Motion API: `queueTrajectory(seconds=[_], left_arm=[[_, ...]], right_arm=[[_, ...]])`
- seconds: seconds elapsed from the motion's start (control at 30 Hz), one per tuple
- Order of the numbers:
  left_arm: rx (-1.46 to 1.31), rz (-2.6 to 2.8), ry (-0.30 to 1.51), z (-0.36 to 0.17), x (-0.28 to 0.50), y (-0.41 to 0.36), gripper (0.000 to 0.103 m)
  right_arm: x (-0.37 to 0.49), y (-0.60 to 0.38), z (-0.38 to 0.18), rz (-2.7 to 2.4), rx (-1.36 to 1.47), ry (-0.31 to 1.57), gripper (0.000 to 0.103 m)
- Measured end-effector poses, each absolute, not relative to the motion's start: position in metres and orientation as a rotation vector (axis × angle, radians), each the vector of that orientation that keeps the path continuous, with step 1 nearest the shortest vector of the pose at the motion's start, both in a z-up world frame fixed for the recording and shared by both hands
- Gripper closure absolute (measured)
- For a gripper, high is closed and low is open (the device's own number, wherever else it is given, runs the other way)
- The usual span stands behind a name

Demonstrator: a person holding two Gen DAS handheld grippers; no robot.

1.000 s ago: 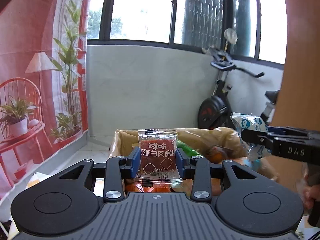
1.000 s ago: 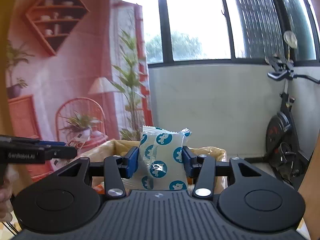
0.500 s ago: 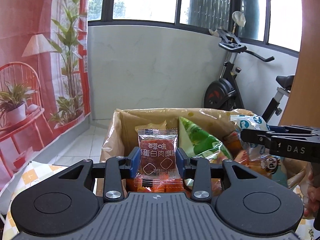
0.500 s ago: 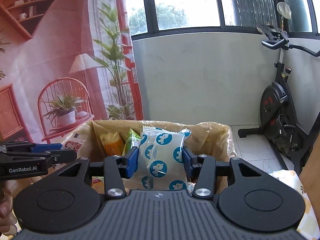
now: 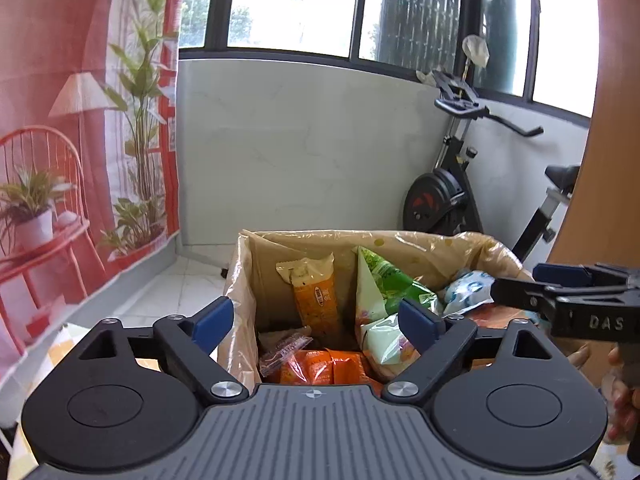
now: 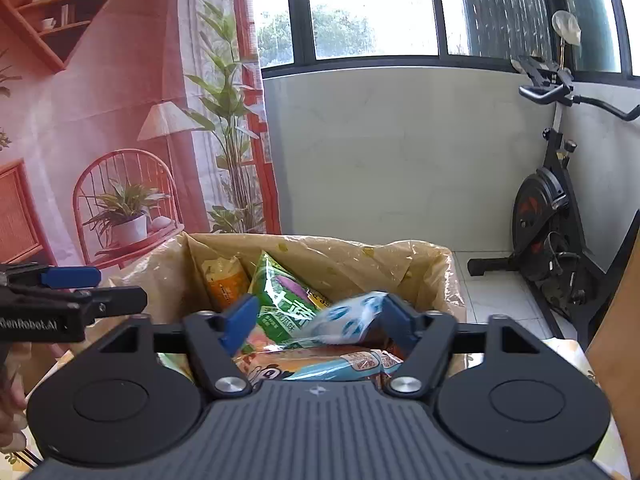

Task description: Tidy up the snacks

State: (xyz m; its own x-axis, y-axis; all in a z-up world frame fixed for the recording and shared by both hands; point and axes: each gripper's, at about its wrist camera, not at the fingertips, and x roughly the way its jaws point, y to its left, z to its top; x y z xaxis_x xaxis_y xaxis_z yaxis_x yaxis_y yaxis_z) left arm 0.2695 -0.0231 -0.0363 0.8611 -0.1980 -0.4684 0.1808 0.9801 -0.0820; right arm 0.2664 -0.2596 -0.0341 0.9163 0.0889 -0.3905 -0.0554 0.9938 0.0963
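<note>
A cardboard box lined with a tan plastic bag (image 5: 240, 280) (image 6: 440, 272) holds several snack packets. My left gripper (image 5: 316, 320) is open and empty above its left part; the small red packet (image 5: 284, 350) lies inside below it, beside orange packets (image 5: 320, 368). My right gripper (image 6: 320, 316) is open above the right part; the white packet with blue dots (image 6: 344, 320) (image 5: 468, 290) lies tilted on the pile between the fingers. A green packet (image 5: 388, 280) (image 6: 280, 300) and an orange-yellow packet (image 5: 316, 292) lean inside.
An exercise bike (image 5: 452, 192) (image 6: 548, 216) stands behind the box on the right by a white wall. A red printed backdrop (image 5: 60, 120) hangs on the left. A wooden panel (image 5: 608, 160) rises at the right edge.
Both grippers have opened and tipped down over the box. The red packet dropped from the left gripper into the box; the blue-dotted packet fell from the right gripper onto the pile.
</note>
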Motion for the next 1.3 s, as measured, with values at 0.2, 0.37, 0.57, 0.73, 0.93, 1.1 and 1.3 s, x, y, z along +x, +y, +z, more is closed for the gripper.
queueTrajectory(seconds=[0.2,0.37,0.57,0.73,0.93,1.1,1.3], left_arm=[[-0.005,-0.163,0.484,-0.026,0.248,-0.019,0.01],[0.017,-0.148,0.462,-0.015,0.226,-0.017,0.01],[-0.011,-0.143,0.44,-0.001,0.194,-0.011,0.009],[0.003,-0.122,0.366,0.017,0.162,-0.011,0.009],[0.001,-0.068,0.317,0.037,0.128,-0.014,0.01],[0.004,-0.04,0.286,0.049,0.1,-0.017,0.01],[-0.035,-0.034,0.261,0.056,0.081,-0.016,0.01]], right_arm=[[0.242,-0.254,-0.023,0.067,0.079,0.389,0.006],[0.22,-0.242,-0.018,0.051,0.04,0.378,0.0],[0.191,-0.232,-0.011,0.031,0.047,0.376,0.0],[0.159,-0.223,0.003,0.017,0.051,0.355,0.0],[0.125,-0.216,0.024,-0.011,0.076,0.368,0.0],[0.095,-0.214,0.035,-0.036,0.114,0.324,0.0],[0.073,-0.215,0.044,-0.026,0.126,0.32,0.0]])
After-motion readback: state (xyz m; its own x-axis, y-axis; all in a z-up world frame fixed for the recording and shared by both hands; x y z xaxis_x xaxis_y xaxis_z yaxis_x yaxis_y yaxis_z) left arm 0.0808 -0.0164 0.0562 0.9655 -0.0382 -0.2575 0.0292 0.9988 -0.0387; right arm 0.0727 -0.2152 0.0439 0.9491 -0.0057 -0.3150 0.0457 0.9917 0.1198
